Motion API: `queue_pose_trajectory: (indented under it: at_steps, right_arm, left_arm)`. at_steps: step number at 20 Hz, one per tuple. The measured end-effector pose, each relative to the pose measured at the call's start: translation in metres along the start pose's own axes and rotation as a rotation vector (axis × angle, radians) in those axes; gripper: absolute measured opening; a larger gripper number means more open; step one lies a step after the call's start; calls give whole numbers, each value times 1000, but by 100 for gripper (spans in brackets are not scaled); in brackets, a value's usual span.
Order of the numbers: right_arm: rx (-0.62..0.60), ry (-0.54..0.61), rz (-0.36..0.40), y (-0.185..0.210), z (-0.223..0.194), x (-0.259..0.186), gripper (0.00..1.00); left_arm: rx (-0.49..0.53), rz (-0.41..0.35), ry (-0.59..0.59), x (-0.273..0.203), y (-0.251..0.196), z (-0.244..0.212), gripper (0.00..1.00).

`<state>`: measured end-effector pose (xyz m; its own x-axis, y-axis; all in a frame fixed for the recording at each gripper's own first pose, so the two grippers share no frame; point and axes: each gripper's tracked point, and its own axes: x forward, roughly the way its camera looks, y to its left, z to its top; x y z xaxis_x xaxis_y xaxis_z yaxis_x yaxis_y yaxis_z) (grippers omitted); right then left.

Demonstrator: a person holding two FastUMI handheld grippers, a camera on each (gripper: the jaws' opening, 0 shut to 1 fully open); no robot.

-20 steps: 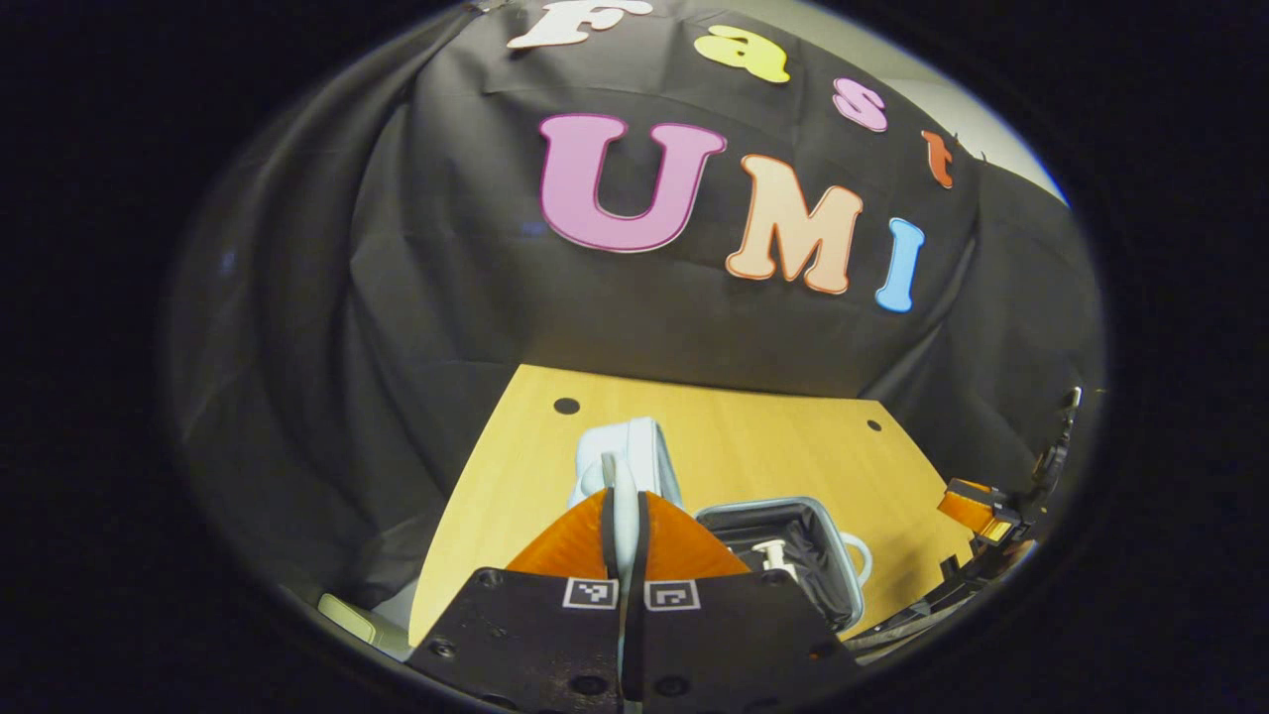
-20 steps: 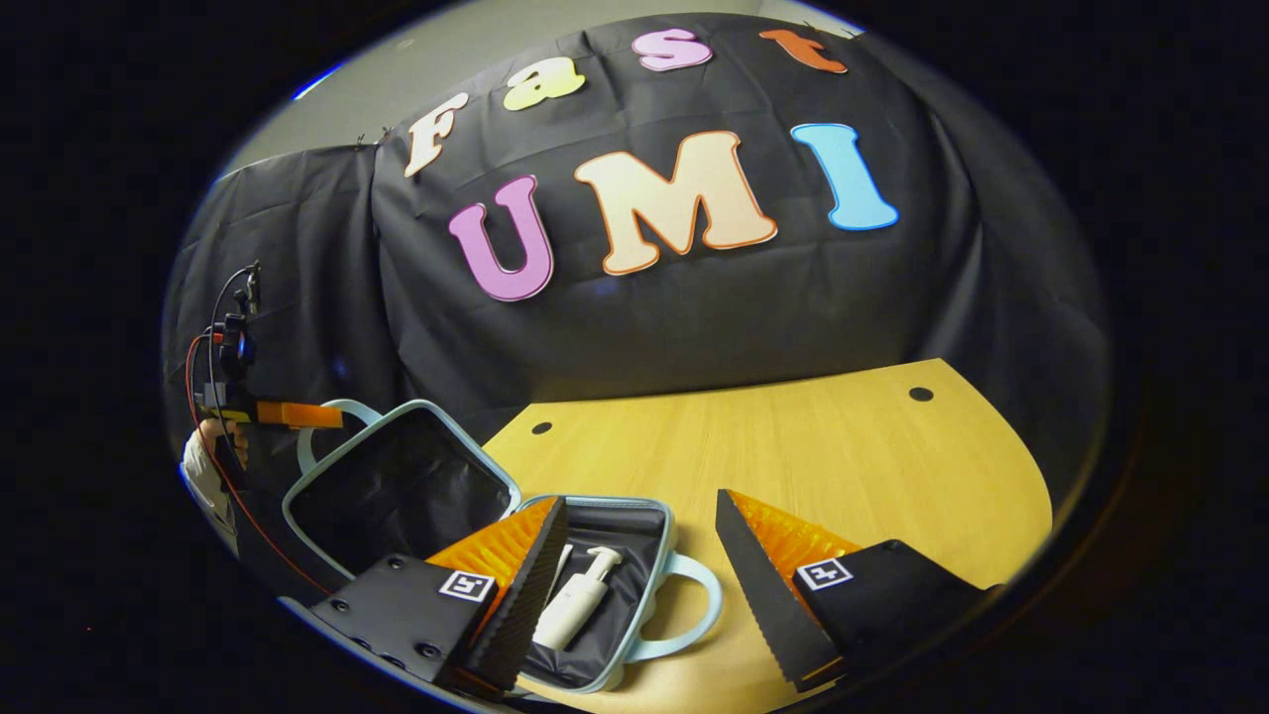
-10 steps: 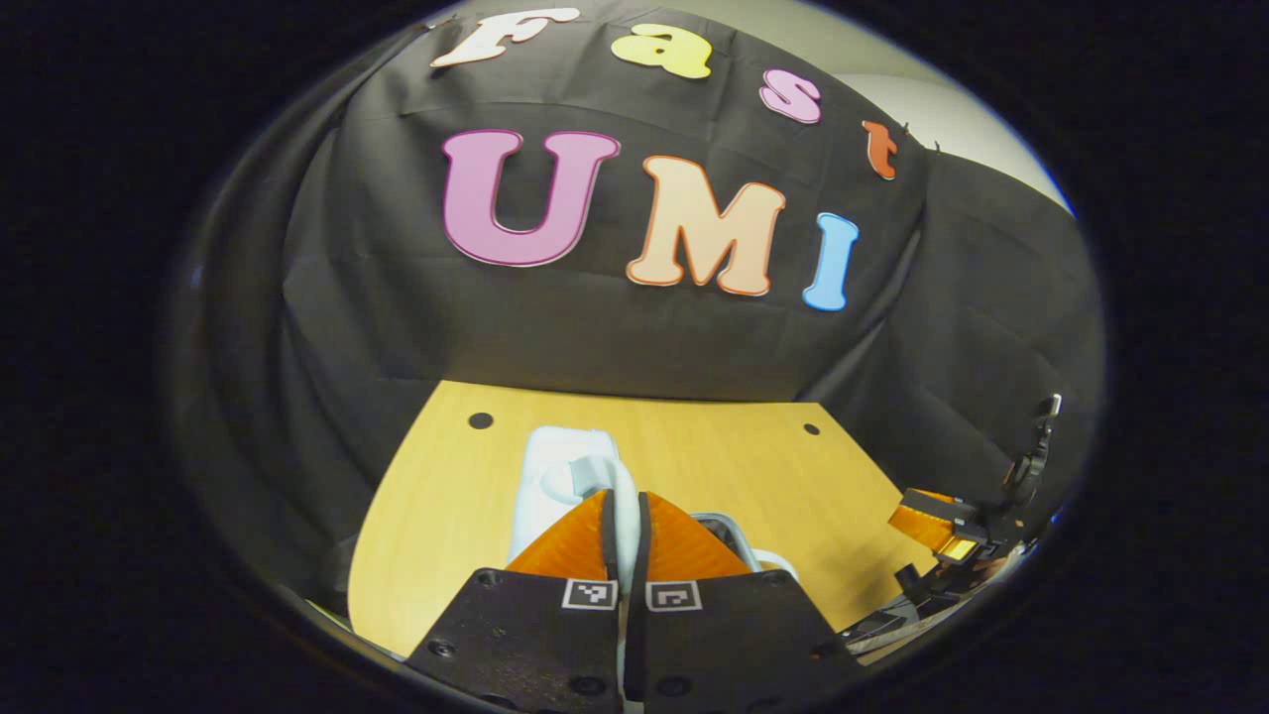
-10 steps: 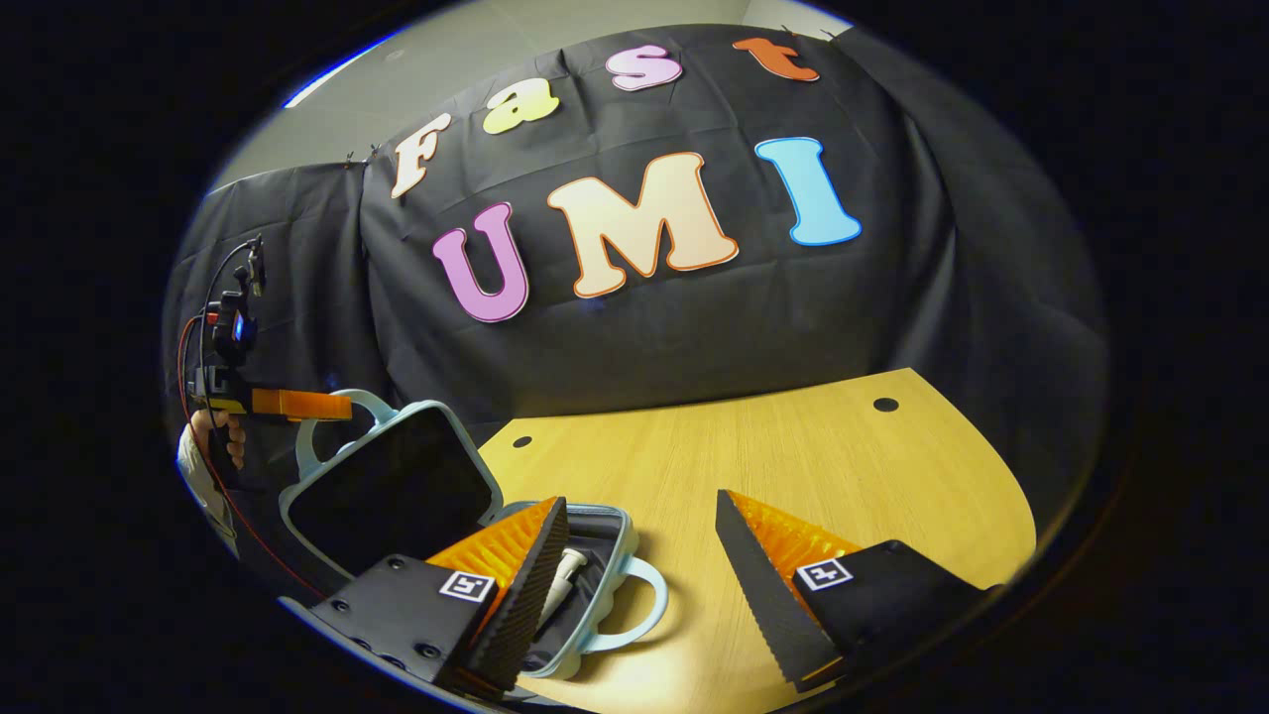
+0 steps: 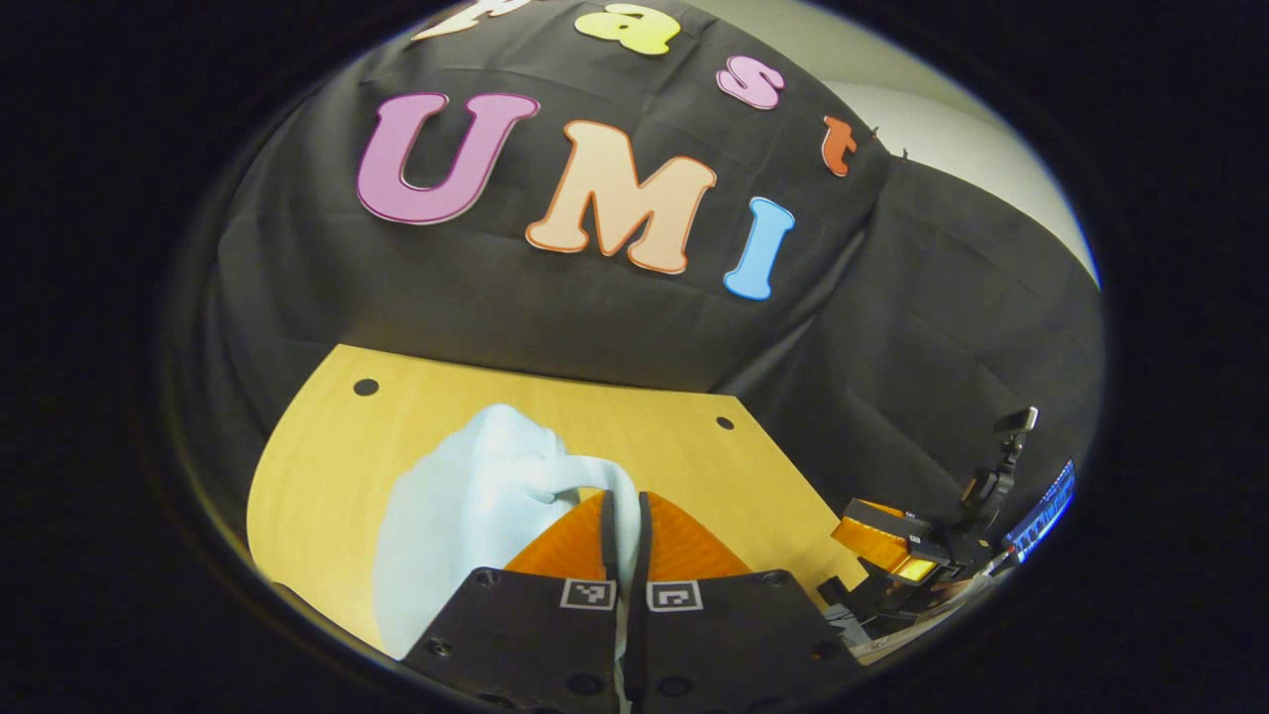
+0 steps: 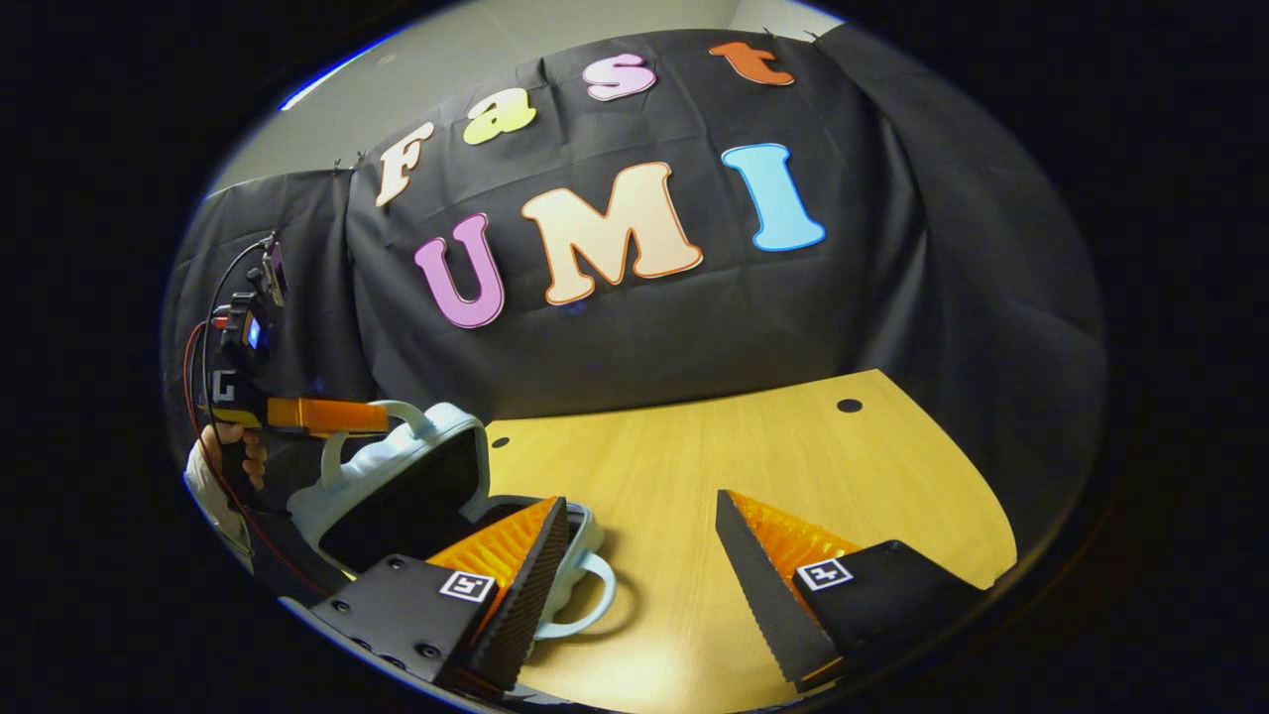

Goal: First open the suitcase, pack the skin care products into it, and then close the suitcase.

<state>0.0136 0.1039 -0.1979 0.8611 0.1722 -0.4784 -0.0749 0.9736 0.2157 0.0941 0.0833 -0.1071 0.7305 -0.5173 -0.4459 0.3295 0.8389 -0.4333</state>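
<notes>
Suitcase [image 6: 416,476] lid half-lowered, interior hidden.

Left gripper [image 5: 623,516] clamps lid handle [image 5: 607,486] (jaws together).

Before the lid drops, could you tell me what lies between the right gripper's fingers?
Bare wooden table in the right gripper view; the right gripper is open and the suitcase sits beside its left finger.

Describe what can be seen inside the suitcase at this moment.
Little: the lid, held by the left gripper, hangs half shut over the base. Dark lining shows under the lid; any contents are covered.
</notes>
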Motion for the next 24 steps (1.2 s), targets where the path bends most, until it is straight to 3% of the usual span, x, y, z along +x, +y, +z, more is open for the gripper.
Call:
queue_pose_trajectory:
  at_steps: [7, 10, 14, 17, 19, 20, 21, 24]
  right_arm:
    - [6, 5, -74, -50, -3, -27, 94]
    - [6, 1, -105, -68, -2, -40, 94]
    - [10, -6, -129, -82, -1, -52, 94]
    - [2, -16, -131, -84, 0, -57, 94]
    - [-1, -26, -122, -80, 5, -59, 94]
    - [-7, -34, -116, -77, 9, -59, 94]
    - [-15, -42, -108, -74, 12, -59, 94]
    - [-38, -87, -88, -63, 30, -61, 94]
  left_arm:
    - [8, -31, 157, 58, -36, -73, 0]
    - [21, -15, 224, 76, -40, -102, 0]
    - [57, 31, 221, 82, -47, -114, 1]
    - [28, 5, 196, 77, -60, -107, 12]
    - [-4, -31, 111, 67, -73, -84, 32]
    - [5, -45, 52, 63, -78, -67, 50]
    - [28, -31, 11, 54, -78, -54, 58]
    - [165, -2, -174, 35, -86, -3, 67]
